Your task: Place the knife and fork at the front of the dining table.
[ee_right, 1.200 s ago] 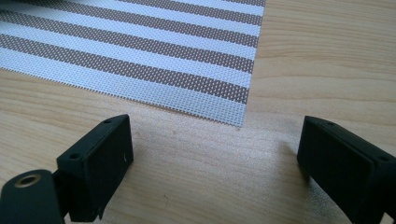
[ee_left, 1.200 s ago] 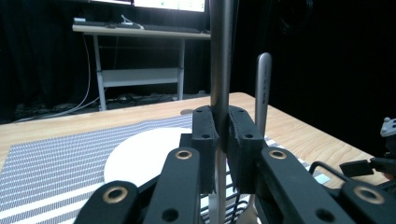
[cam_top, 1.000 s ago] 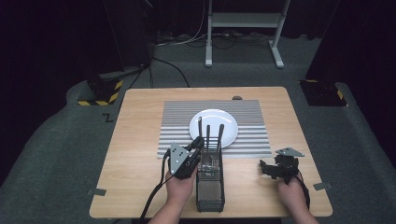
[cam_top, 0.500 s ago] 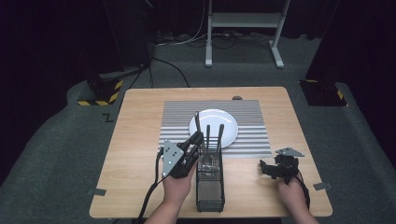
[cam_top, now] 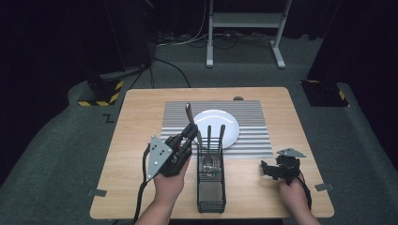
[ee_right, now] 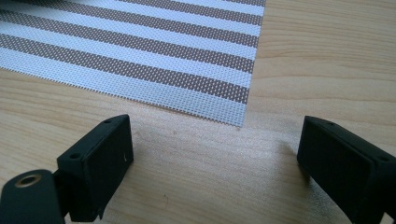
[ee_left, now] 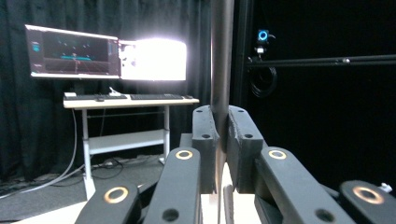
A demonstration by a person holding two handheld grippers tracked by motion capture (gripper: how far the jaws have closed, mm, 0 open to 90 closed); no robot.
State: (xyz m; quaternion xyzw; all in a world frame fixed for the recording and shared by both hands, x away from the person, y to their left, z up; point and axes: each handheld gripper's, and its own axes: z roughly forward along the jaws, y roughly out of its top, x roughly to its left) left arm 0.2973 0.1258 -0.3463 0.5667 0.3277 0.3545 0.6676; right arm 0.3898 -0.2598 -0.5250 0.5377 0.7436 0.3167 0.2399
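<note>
Since a second ago, the left gripper (cam_top: 190, 132) has risen from beside the wire caddy (cam_top: 210, 177) in the lower middle of the high view, and the utensil handle (cam_top: 188, 112) it pinches now stands clear above the caddy's rim, tilted slightly toward the upper part of the frame over the left edge of the striped placemat (cam_top: 253, 136). At lower left of centre in that view the person's left hand (cam_top: 168, 185) carries the gripper, with the grey three-cornered plate facing left. In the left gripper view the two black jaws are clenched on the grey metal shaft (ee_left: 221, 70), which runs straight up through the middle of the frame to its top edge; monitors and a desk show at upper left. Just right of the gripper in the high view, the caddy holds two more dark handles that stick up in front of the white plate (cam_top: 220, 123), which lies on the placemat. At lower right the right gripper (cam_top: 272, 169) rests low over the bare wooden table (cam_top: 141, 122), well apart from the caddy; the right gripper view shows its jaws spread wide with nothing between them, above the wood just below the placemat's corner (ee_right: 233, 112).
</note>
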